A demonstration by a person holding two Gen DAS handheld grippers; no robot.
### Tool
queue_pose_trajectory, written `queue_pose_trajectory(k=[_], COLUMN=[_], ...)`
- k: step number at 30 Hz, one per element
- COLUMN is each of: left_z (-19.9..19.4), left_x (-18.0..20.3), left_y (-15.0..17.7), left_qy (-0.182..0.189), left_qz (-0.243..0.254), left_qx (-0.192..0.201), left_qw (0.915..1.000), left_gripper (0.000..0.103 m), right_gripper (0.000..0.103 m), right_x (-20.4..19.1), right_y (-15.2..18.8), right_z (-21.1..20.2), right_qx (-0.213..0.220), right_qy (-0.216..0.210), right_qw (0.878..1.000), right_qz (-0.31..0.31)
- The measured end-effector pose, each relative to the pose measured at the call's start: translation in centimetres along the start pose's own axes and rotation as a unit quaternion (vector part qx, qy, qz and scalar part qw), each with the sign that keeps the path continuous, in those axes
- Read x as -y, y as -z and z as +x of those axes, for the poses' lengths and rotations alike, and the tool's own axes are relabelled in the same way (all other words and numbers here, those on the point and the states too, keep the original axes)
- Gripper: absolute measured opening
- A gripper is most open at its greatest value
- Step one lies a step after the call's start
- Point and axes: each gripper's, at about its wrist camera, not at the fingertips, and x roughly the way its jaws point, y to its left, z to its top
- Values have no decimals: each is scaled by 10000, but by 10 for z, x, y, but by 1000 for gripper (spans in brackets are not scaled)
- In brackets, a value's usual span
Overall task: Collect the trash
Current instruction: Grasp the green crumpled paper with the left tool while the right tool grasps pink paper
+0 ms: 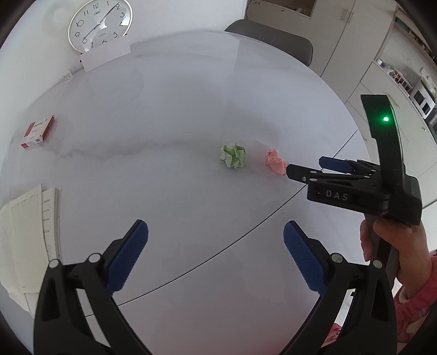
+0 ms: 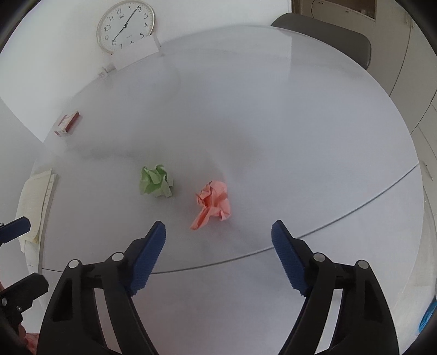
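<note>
While both grippers hang over the white table [image 2: 273, 114], wide bare tabletop lies around the two scraps of trash. A crumpled green paper ball [image 2: 156, 181] sits near the middle of the table, and a crumpled pink paper ball [image 2: 214, 203] lies just beside it to the right, apart from it. The right gripper [image 2: 218, 240] points down at the pink ball with its blue pads spread well apart; the ball lies just ahead of the fingertips, not between them, and nothing is gripped. From the left wrist view this gripper comes in from the right, one black fingertip close beside the pink ball, a hand [image 1: 393, 240] on its handle. The left gripper [image 1: 215, 240] is also spread wide and holds nothing, only bare table between its pads. A thin dark seam [image 1: 245, 232] runs across the near part of the top. Along the left edge lie a stack of printed papers [image 1: 24, 232] and, farther back, a red-and-white box [image 1: 38, 132]. A wall clock [image 2: 125, 26] hangs beyond the far edge and a grey chair [image 2: 327, 35] stands behind the far rim. No bin or other container shows.
</note>
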Motion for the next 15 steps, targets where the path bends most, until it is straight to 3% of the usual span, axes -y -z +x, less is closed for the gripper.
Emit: queue_pose_trajectory(k=[7,15], left_z=[15,28], left_x=[-11,-7], left_y=[-5,-13], left_qy=[-83,-57], left_qz=[-171,-132], left_qx=[-118,-182], left_qw=[9997,9997], left_gripper=[95,95], right_gripper=[61,28], right_x=[-7,-3], right_y=[-16,-13], right_z=[39,43], right_qx=[-361,-473], right_qy=[-9,140], right_qw=[9992,9985], right_qz=[-176,-245])
